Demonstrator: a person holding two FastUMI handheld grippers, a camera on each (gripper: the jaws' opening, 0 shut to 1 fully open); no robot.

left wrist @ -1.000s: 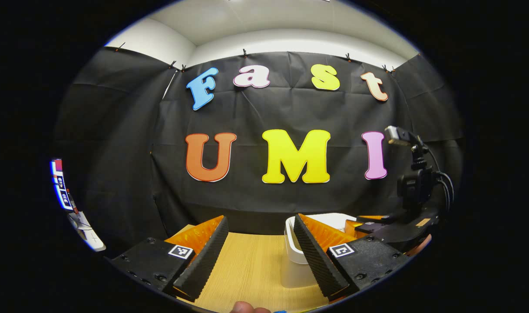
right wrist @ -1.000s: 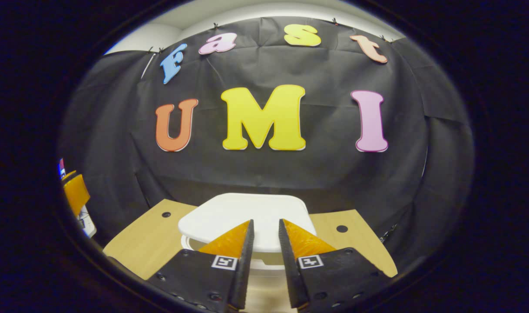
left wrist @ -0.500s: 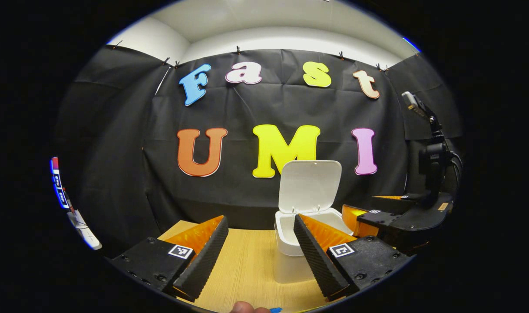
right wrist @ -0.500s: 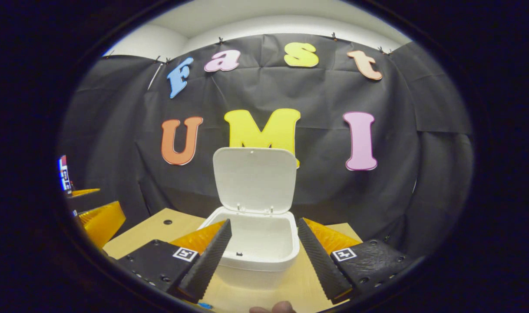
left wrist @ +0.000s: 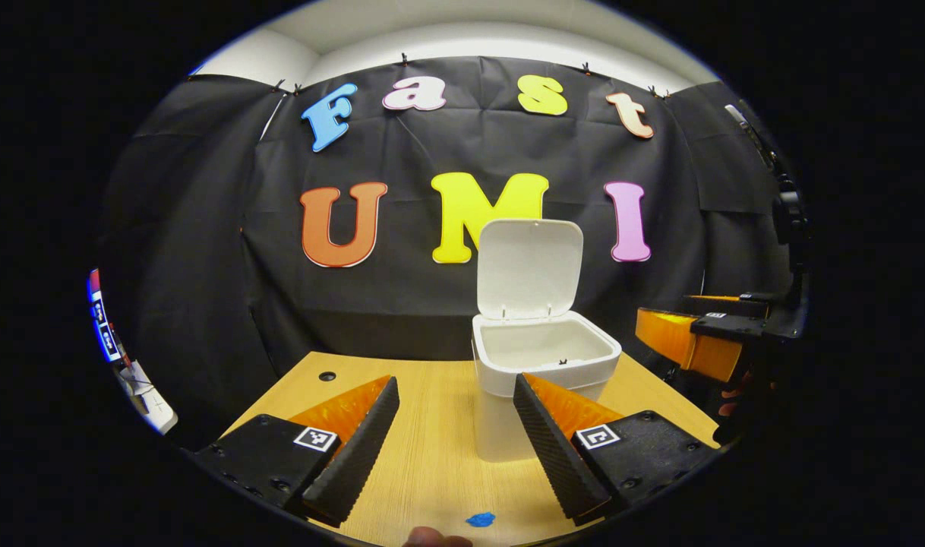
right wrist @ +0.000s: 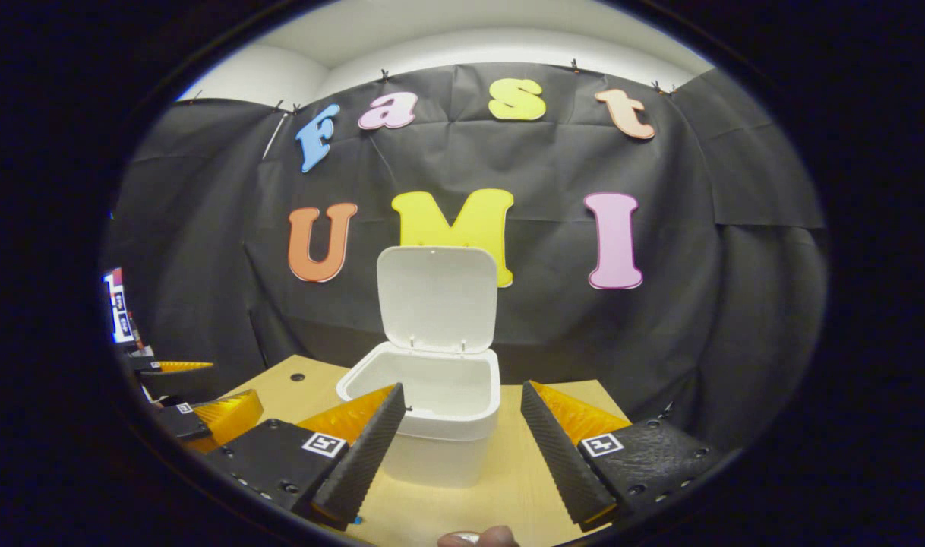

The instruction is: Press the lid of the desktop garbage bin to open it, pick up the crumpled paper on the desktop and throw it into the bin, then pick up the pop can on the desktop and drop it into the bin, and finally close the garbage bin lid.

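At the middle of the wooden worktop (left wrist: 432,448) stands one white garbage bin (left wrist: 542,365), its single lid (left wrist: 529,266) swung up and standing nearly upright behind the open mouth. From the right gripper view the same bin (right wrist: 432,425) sits dead ahead at twelve o'clock, lid (right wrist: 437,298) raised against the black cloth wall (right wrist: 660,319).

Two claws are about. The left claw (left wrist: 451,441) is released, its two fingers spread wide with bare wood between them; the bin stands just beyond its right finger, at about one o'clock. The right claw (right wrist: 462,448) is likewise released and holds nothing, and the bin's front wall shows between its spread fingers. From the left gripper view the right claw (left wrist: 690,346) hangs at about three o'clock, beside the bin and apart from it. From the right gripper view the left claw (right wrist: 204,414) shows low at about eight o'clock, well apart from the bin.

One small blue scrap (left wrist: 479,520) lies on the wood near the bottom edge at six o'clock. One round hole (left wrist: 326,376) marks the worktop's far left corner. Open wood lies left of the bin as far as that corner; the far edge runs close behind the bin, against the cloth. A fingertip (right wrist: 478,538) shows at the bottom edge.
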